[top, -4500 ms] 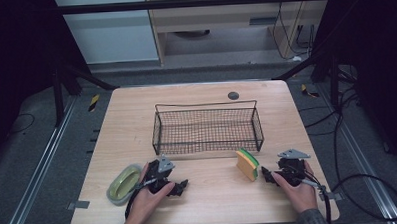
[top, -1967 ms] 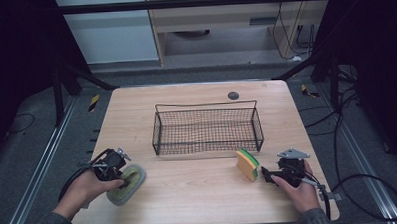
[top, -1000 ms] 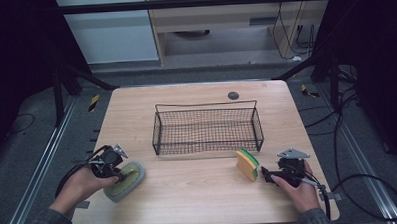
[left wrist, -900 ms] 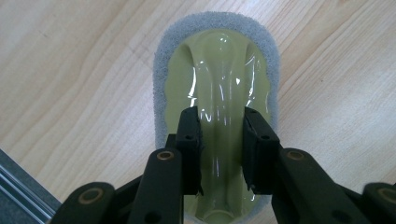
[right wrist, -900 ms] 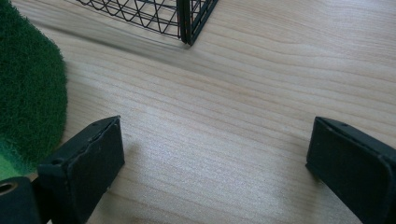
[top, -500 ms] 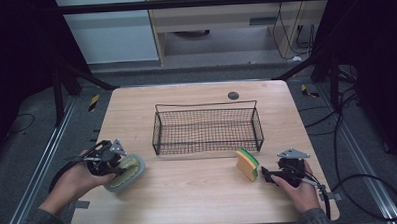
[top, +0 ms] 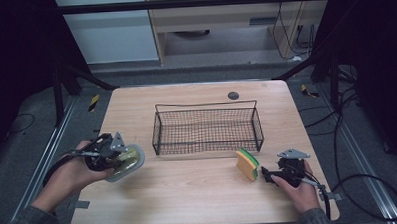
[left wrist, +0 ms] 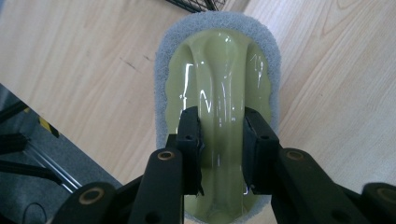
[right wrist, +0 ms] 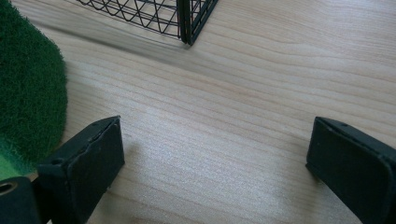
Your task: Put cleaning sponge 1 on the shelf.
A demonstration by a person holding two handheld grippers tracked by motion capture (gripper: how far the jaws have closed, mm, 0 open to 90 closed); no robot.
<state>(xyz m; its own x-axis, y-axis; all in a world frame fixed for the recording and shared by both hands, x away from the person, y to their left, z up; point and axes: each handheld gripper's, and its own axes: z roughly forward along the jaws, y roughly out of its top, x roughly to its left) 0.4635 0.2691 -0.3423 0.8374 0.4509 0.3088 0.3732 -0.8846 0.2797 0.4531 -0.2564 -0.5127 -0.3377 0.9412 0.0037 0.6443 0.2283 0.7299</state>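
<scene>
The left gripper [top: 119, 156], clamped on the scrubber's [left wrist: 219, 88] handle ridge, has lifted it off the table [top: 199, 202] at eight o'clock of the wire basket [top: 207, 127], likely basket-bound, while the right gripper [top: 267, 175] rests spread wide beside the sponge [top: 248, 164]

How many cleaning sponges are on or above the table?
2: a grey-edged scrubber held by the left hand-held gripper, and a yellow-green sponge beside the basket.
</scene>
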